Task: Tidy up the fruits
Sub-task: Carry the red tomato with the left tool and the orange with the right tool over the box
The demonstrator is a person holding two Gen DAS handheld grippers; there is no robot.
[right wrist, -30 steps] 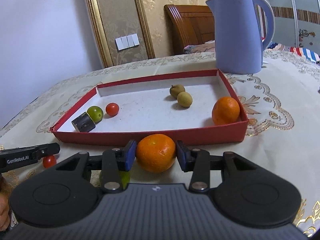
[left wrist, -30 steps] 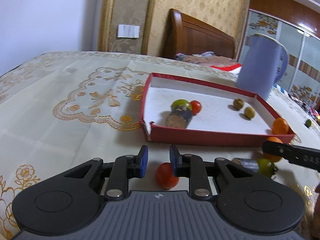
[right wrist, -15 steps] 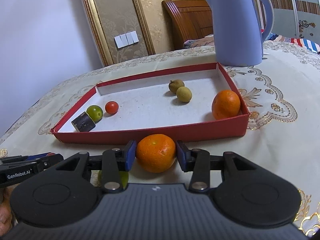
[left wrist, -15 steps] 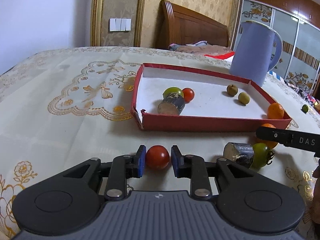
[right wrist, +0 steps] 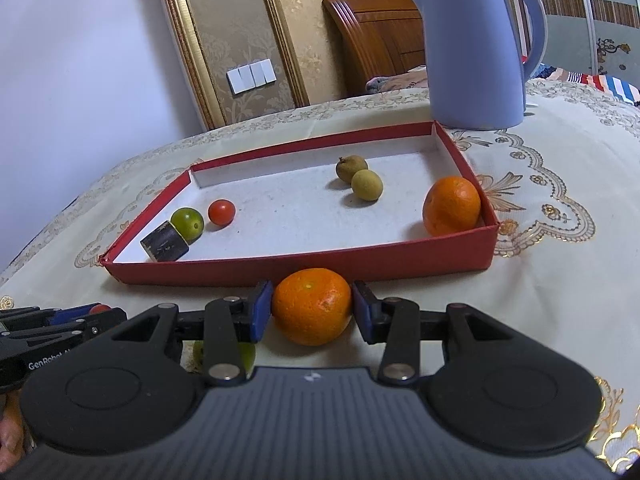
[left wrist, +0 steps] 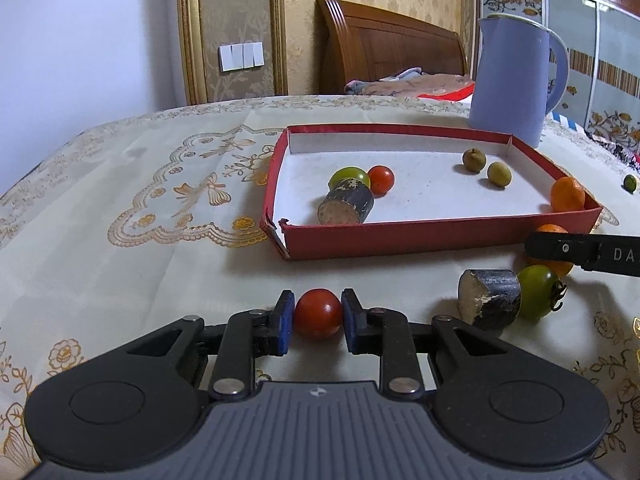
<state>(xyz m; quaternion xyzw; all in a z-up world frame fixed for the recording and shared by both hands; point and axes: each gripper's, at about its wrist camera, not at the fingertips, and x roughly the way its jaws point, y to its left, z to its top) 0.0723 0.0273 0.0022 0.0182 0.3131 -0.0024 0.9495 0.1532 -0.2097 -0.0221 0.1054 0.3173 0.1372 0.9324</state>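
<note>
While both hands are busy, each gripper has a fruit pinched between its fingers. Low in the middle of its own view, the left gripper holds a red tomato, with both blue pads touching its sides. Low in the middle of the other view, the right gripper holds an orange the same way. Both fruits are just outside the near wall of the red box, close above the worktop. I cannot tell if they still touch it.

I think things could go wrong from here. The tomato is soft and smooth, so a hard squeeze could burst it, and a weak one could let it slip out and roll. The orange is fat and round, so it could pop out from the fingers. If either fruit is carried too low, it could bump the box wall and push the box along the cloth. The two grippers are near each other and could knock together.

Inside the box, at its left end, lie a dark stub, a green tomato touching it, and a small red tomato. Further right are two brown fruits, side by side. A second orange sits in the right corner.
</note>
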